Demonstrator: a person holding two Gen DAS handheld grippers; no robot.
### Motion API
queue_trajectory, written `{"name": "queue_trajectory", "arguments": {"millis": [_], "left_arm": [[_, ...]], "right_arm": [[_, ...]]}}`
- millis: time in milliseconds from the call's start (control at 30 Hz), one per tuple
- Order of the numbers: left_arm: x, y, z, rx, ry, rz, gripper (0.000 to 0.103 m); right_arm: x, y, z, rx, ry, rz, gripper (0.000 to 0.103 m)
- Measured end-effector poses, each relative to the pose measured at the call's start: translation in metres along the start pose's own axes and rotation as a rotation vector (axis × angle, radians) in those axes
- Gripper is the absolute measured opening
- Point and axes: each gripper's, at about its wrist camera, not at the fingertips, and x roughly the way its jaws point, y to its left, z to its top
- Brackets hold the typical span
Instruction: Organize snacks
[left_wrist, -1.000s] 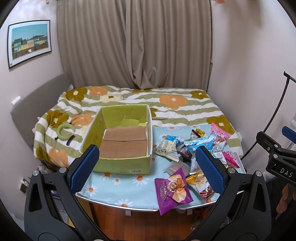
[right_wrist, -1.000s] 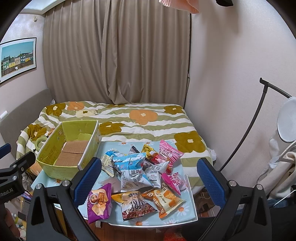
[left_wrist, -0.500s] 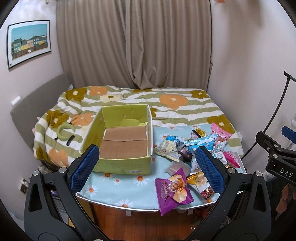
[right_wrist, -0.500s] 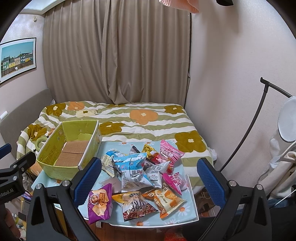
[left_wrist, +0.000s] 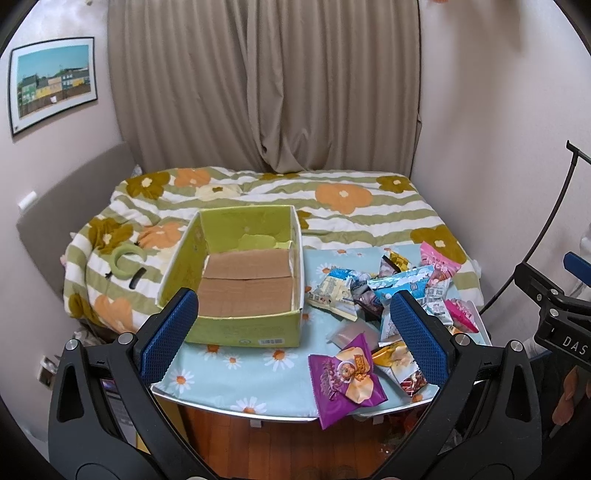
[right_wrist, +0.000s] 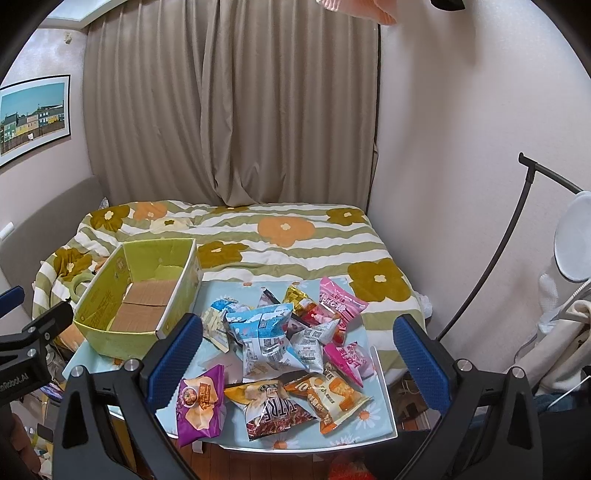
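Both grippers, left (left_wrist: 293, 334) and right (right_wrist: 298, 354), fingers wide apart, empty. Open green cardboard box (left_wrist: 236, 273) at 11 o'clock of the snack packets (right_wrist: 280, 339) on the bench (left_wrist: 236, 373).

Left gripper (left_wrist: 291, 332) view: box (left_wrist: 236, 280) on table (left_wrist: 229, 369), ahead between the fingers (left_wrist: 168, 341), nearer the left one. Snack pile (left_wrist: 388, 291) on table right of box, by the right finger. One packet (left_wrist: 345, 373) at table's near edge, between the fingers. Bed (left_wrist: 332, 206) behind table. Right gripper (right_wrist: 299, 354) view: pile (right_wrist: 284, 339) between the fingers, box (right_wrist: 140, 295) beyond the left finger.
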Motion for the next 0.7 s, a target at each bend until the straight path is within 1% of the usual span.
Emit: {"name": "queue_trajectory", "arguments": {"millis": [133,233,333,433,500,633,700], "left_arm": [[0.018,0.002,0.001,0.016,0.045,-0.023,0.103],[0.038,0.005,-0.007,0.013,0.104,-0.059,0.103],[0.064,0.005,-0.023,0.015,0.183,-0.105,0.103],[0.086,0.002,-0.039,0.021,0.243,-0.134,0.103],[0.102,-0.001,-0.05,0.017,0.294,-0.152,0.103],[0.132,-0.009,-0.074,-0.03,0.402,-0.211,0.102],[0.145,-0.017,-0.083,-0.046,0.435,-0.218,0.103]], "right_arm": [[0.001,-0.002,0.002,0.008,0.001,-0.004,0.103],[0.01,-0.004,-0.004,0.018,0.032,-0.011,0.103],[0.02,-0.004,-0.012,0.011,0.061,-0.02,0.103],[0.039,-0.005,-0.025,0.014,0.115,0.009,0.103],[0.048,-0.007,-0.031,0.014,0.129,0.023,0.103],[0.075,-0.01,-0.04,-0.004,0.167,0.056,0.103],[0.088,-0.012,-0.044,-0.016,0.186,0.07,0.103]]}}
